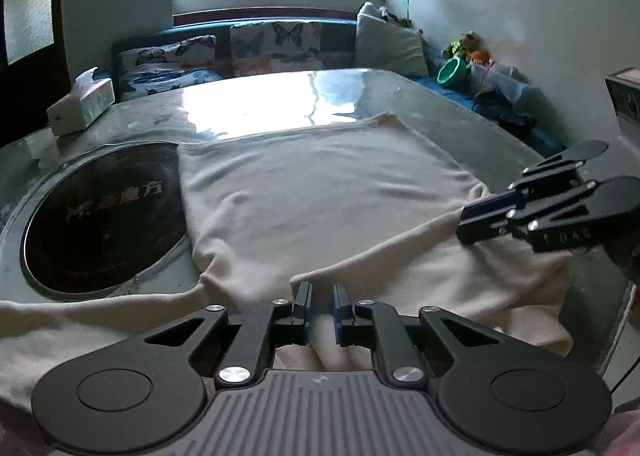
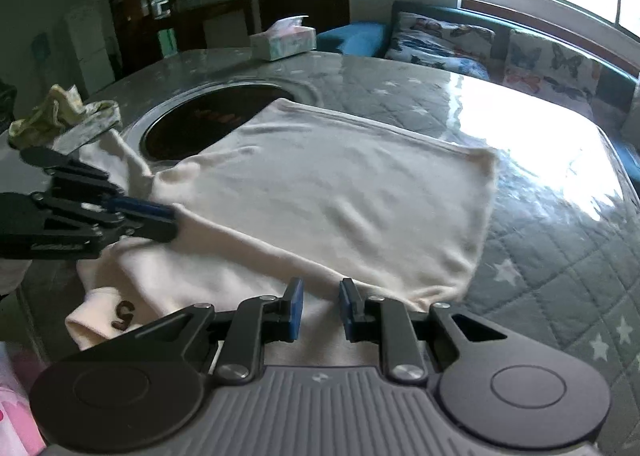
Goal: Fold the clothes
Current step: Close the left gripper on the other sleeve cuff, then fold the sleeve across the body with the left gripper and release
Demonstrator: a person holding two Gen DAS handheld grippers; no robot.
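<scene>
A cream garment (image 1: 320, 192) lies spread on the table, its near part folded over along a diagonal edge; it also shows in the right wrist view (image 2: 340, 192). My left gripper (image 1: 322, 292) sits at the garment's near edge, jaws a small way apart with cream fabric between them. In the right wrist view the left gripper (image 2: 170, 218) pinches the fold edge at the left. My right gripper (image 2: 320, 296) has a small gap with cloth under it. In the left wrist view the right gripper (image 1: 466, 222) looks closed on the fold edge at the right.
A dark round cooktop (image 1: 100, 216) is set in the table left of the garment. A tissue box (image 1: 82, 106) stands at the far left. Patterned cloths (image 2: 60, 116) lie at the table's left edge. A sofa with cushions (image 1: 276, 44) runs behind the table.
</scene>
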